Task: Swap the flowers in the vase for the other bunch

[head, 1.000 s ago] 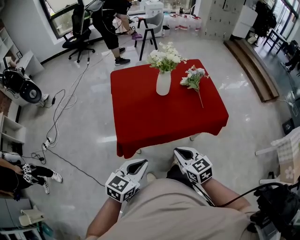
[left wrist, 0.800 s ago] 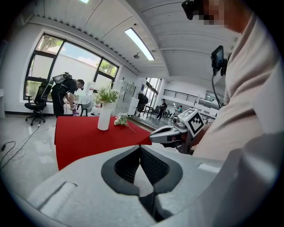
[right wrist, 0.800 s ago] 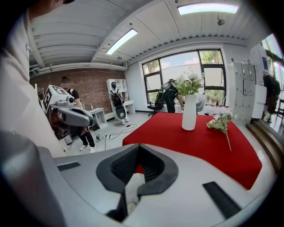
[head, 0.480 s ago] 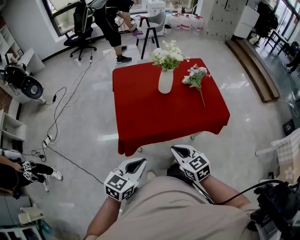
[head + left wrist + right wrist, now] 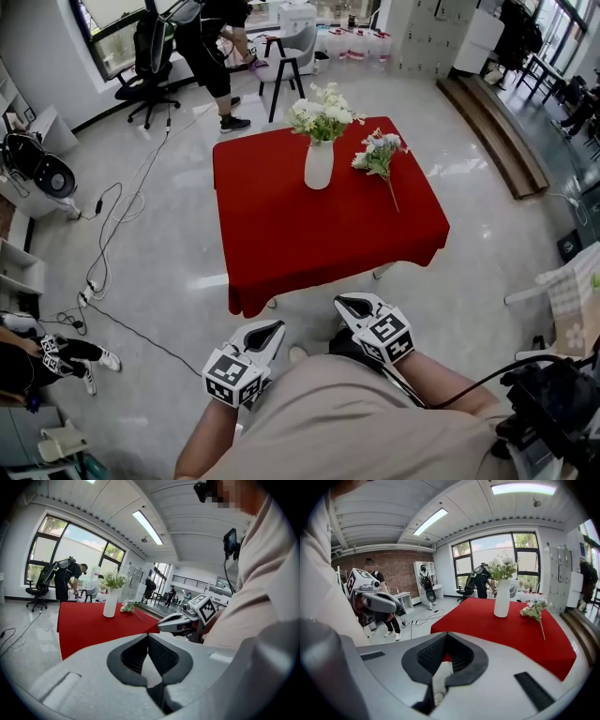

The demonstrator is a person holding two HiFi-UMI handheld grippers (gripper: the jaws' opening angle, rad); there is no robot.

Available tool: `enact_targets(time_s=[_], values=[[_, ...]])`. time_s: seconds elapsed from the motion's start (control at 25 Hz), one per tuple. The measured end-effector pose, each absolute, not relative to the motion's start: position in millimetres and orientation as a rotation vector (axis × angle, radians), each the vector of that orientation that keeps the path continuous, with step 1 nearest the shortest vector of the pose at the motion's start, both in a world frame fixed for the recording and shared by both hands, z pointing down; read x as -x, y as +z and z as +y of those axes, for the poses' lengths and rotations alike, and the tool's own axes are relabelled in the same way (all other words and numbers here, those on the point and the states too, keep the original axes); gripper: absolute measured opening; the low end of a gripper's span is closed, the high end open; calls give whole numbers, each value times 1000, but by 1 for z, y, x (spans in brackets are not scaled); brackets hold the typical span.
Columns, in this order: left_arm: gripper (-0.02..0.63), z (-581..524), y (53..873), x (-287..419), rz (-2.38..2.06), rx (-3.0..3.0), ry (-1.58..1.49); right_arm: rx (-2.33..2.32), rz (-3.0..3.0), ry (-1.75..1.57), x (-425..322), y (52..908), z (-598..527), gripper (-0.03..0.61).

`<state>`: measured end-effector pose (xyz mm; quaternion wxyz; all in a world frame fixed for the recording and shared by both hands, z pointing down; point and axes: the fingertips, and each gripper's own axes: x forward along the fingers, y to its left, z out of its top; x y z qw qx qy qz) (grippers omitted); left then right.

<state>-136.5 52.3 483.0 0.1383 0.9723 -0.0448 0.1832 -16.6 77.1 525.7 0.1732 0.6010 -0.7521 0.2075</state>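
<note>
Hanging closed and empty short of the tabletop's (image 5: 309, 234) near edge, left hand-held gripper (image 5: 272, 329) and right hand-held gripper (image 5: 351, 305) reach nothing; vase (image 5: 319, 165) stands upright near the far edge, propping a white bunch (image 5: 320, 110), other bunch (image 5: 377, 154) lying flat just beside it toward the far right corner.

A white vase (image 5: 319, 165) stands upright on the red-clothed worktop (image 5: 309, 244), toward 12 o'clock from its centre, near the far edge. It is narrow at the neck and wider in the body. In it sits a bunch of white flowers (image 5: 321, 108) with green leaves, spreading above the rim. The other bunch (image 5: 377, 151), pale blooms with green leaves, lies flat on the cloth at 3 o'clock of the vase, just beside it and not touching. Its heads are at the far end; its thin stem points toward 5 o'clock.
</note>
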Motion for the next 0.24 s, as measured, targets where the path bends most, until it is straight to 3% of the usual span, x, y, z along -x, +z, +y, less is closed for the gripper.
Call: enact_targets(time_s=[0.24], values=[[8,58,486,148,-156,-2792,560,-1677,-2156,609,30,532,79,12]])
